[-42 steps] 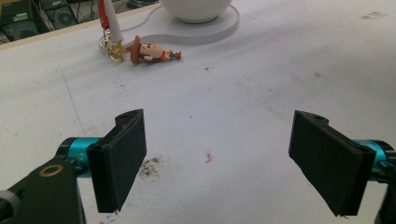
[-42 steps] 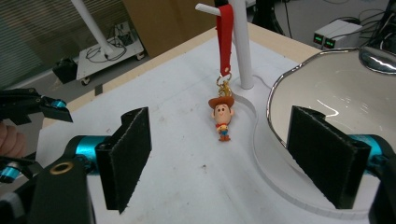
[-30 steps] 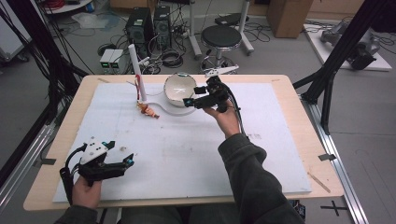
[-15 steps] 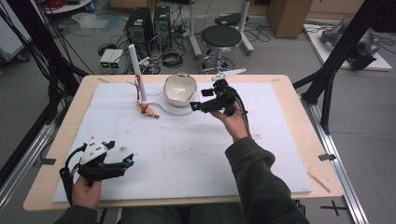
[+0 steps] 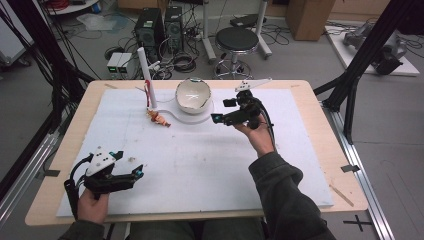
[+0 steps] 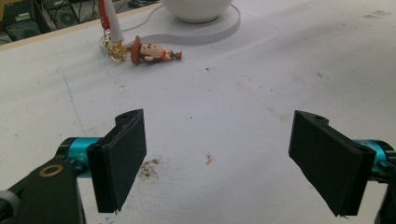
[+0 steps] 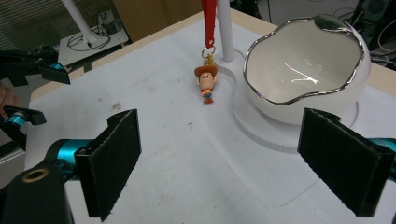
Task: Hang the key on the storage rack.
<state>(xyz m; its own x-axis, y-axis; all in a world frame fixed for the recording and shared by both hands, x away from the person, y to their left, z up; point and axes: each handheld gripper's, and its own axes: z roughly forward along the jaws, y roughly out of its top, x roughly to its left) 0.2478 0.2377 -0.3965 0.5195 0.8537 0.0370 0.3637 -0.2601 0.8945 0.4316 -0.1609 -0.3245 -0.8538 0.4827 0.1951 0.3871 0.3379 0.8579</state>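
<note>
near the far edge of the tabletop (image 5: 320, 150), the cowboy keychain (image 5: 159, 119) lies beside the white bowl (image 5: 193, 94), long axis toward the right gripper (image 5: 223, 111), the nearer one; both it and the left gripper (image 5: 134, 169) gape, empty.

Bowl (image 6: 196, 8): upper part cut off by top edge in left gripper view. Red strap (image 7: 208, 21) and white post (image 7: 224, 30): tops cut off in right gripper view

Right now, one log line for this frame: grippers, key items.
left gripper: open, empty, near table edge | right gripper: open, empty, beside bowl | cowboy keychain: flat on mat, by white post
</note>
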